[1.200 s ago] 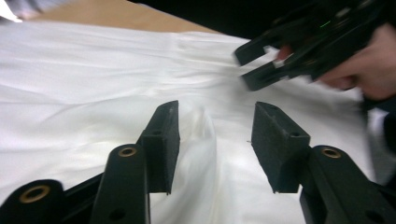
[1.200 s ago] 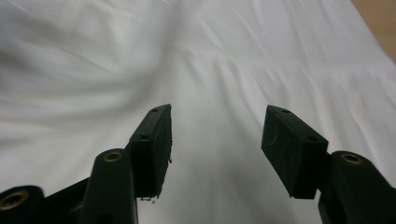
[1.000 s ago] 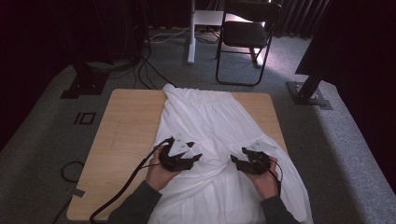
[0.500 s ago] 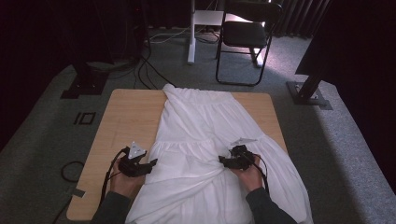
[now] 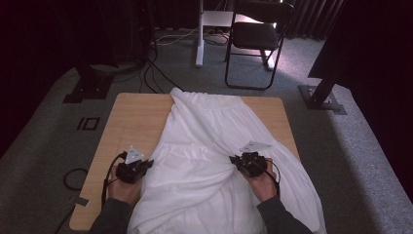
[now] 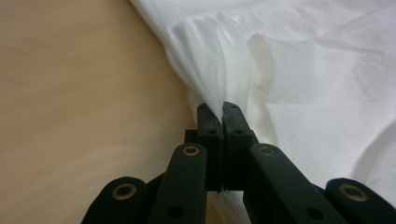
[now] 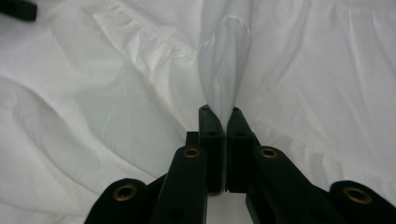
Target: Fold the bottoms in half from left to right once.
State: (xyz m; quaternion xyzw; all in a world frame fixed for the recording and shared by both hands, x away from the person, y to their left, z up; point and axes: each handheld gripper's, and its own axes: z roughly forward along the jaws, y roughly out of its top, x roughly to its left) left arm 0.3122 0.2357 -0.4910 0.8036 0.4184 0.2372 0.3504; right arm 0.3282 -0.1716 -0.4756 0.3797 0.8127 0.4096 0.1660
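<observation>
- Left gripper (image 5: pixel 145 165) is sitting at the left edge of the white skirt (image 5: pixel 214 146), low on the table's near-left side; its jaws have just been closing and are now pinching a ridge of the fabric edge between them (image 6: pixel 218 112).
- In the left gripper view the pinched cloth is rising from the jaw tips as a gathered fold, with bare wood to the left of it and smooth white cloth to the right.
- Right gripper (image 5: pixel 238 162) is resting on the skirt's right half, well apart from the left one; its jaws have also just been closing and are gripping a narrow upright fold of the same fabric (image 7: pixel 224 114).
- In the right gripper view a gathered, ruffled seam (image 7: pixel 140 42) is running diagonally away at upper left of the pinched fold.
- Each gripper is being held by a hand: left hand (image 5: pixel 122 187), right hand (image 5: pixel 263 184), with dark sleeves entering from the bottom of the high view.
- Skirt is lying flat between and under the two grippers, long axis running from near edge to far edge of the table; narrow end is pointing away at the far edge (image 5: pixel 181 93), wide end is spreading toward the person and hanging over the near edge.
- Surface is a light wooden table (image 5: pixel 131 117), left strip bare.
- Room: grey carpet (image 5: pixel 44 146), a black chair (image 5: pixel 258 39) and a white stand (image 5: pixel 200 34) beyond the table, cables (image 5: pixel 151 68) on the floor, dark curtains behind.
</observation>
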